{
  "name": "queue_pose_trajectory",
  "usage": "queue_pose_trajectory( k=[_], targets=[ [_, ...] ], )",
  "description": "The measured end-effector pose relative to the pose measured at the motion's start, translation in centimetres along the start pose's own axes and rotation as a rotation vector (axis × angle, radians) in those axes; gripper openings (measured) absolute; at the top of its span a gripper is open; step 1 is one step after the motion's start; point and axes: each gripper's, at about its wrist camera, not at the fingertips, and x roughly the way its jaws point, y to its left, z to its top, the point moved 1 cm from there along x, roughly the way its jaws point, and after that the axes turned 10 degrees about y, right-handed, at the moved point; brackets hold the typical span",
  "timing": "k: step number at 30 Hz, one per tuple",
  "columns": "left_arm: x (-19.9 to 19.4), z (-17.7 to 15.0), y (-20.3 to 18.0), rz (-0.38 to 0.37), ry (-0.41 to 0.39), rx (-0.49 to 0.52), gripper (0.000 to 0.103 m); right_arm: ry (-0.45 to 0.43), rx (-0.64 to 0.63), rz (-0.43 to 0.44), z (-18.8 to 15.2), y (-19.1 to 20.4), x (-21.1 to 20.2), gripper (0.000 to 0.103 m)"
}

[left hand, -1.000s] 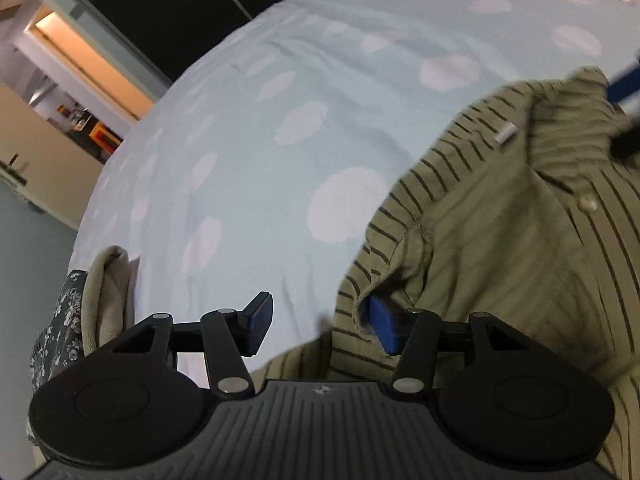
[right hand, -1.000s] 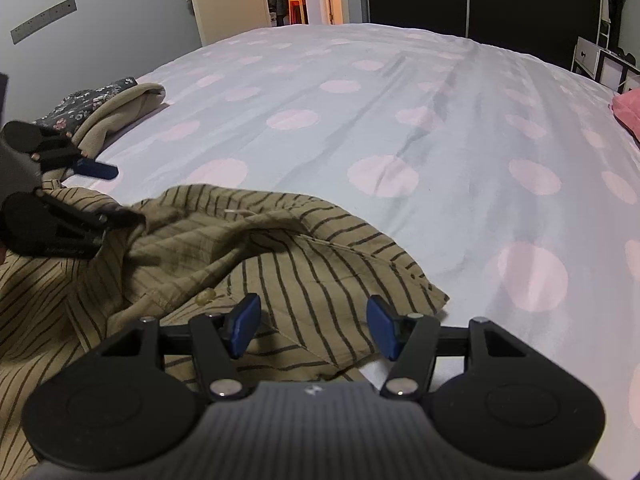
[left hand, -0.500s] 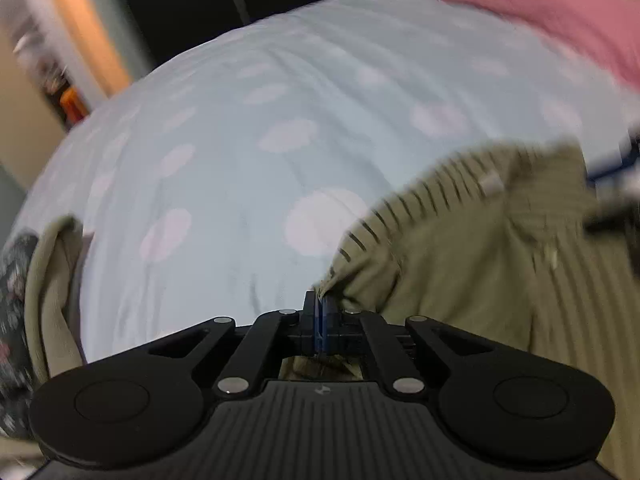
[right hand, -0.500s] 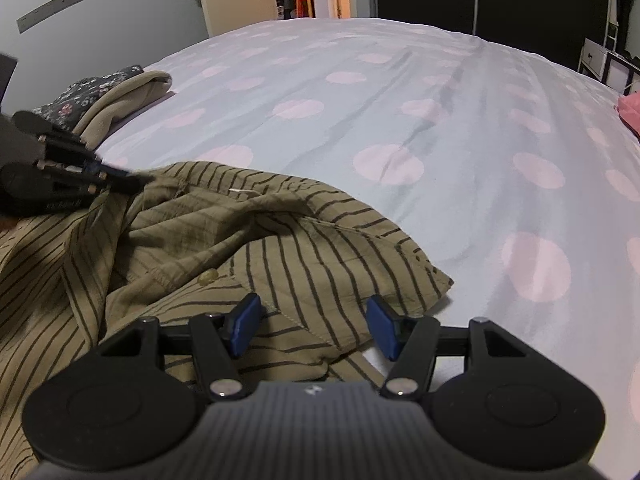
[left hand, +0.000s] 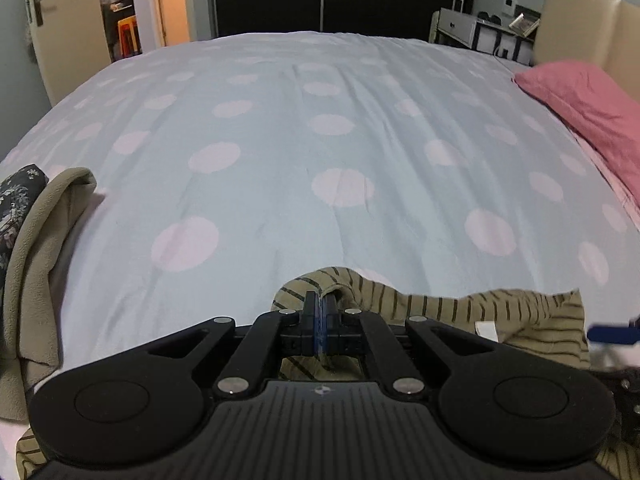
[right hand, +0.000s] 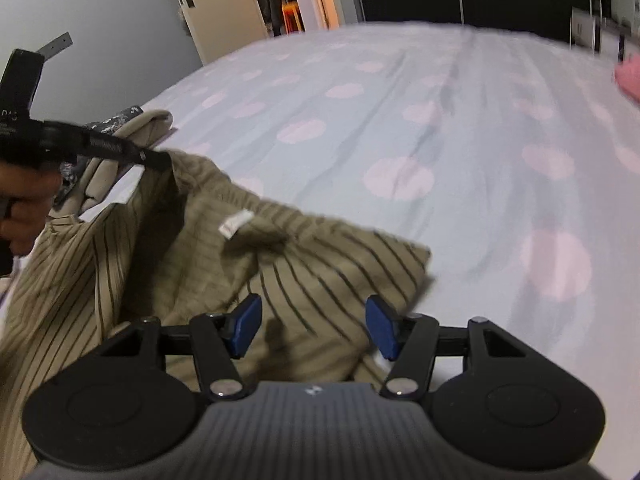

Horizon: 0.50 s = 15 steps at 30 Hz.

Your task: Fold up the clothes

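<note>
An olive shirt with dark stripes (right hand: 304, 264) lies bunched at the near edge of the bed. My left gripper (left hand: 320, 312) is shut on a fold of the striped shirt (left hand: 440, 304) at its shoulder and holds that edge lifted off the cover. In the right wrist view the left gripper (right hand: 160, 157) shows at the left, with the cloth hanging from its tip and a hand behind it. My right gripper (right hand: 314, 326) stands open just above the shirt's collar area, the cloth under its blue pads (right hand: 246, 326) and nothing pinched. A white label (right hand: 236, 224) shows inside the neck.
The bed cover (left hand: 320, 140) is pale blue with pink dots and stretches far ahead. Folded clothes, a beige piece (left hand: 36, 248) and a dark floral one (left hand: 16, 200), sit at the left edge. A pink pillow (left hand: 584, 108) lies far right. An open door (right hand: 212, 12) stands beyond.
My left gripper closed on the shirt's shoulder edge, rolled level and lifted the cloth up off the bed. The right gripper stayed open over the collar, hardly moving.
</note>
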Motion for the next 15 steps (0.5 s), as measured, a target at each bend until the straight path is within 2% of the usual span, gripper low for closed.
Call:
queue_pose_trajectory(
  k=[4,7,9,10,11,13,15],
  targets=[
    [0.2,0.2,0.8,0.004,0.015,-0.019,0.0,-0.018,-0.074,-0.109,1.8,2.5,1.3,0.061],
    [0.2,0.1,1.0,0.01,0.034,-0.015,0.0,0.069,-0.069,-0.149,2.8,3.4,3.3,0.062],
    [0.2,0.2,1.1,0.011,0.051,-0.008,0.0,0.124,-0.073,-0.18,2.9,3.7,4.7,0.056],
    [0.2,0.2,1.1,0.011,0.057,0.0,0.0,0.151,-0.075,-0.195,3.0,3.9,5.4,0.022],
    [0.1,0.2,1.1,0.011,0.055,0.009,0.0,0.166,-0.08,-0.21,3.0,4.1,5.8,0.009],
    [-0.5,0.3,1.5,-0.008,0.019,-0.009,0.0,0.109,-0.072,-0.195,3.1,3.4,4.6,0.007],
    [-0.8,0.4,1.8,-0.032,-0.009,-0.033,0.0,0.01,-0.022,-0.107,3.6,1.9,2.2,0.006]
  ],
)
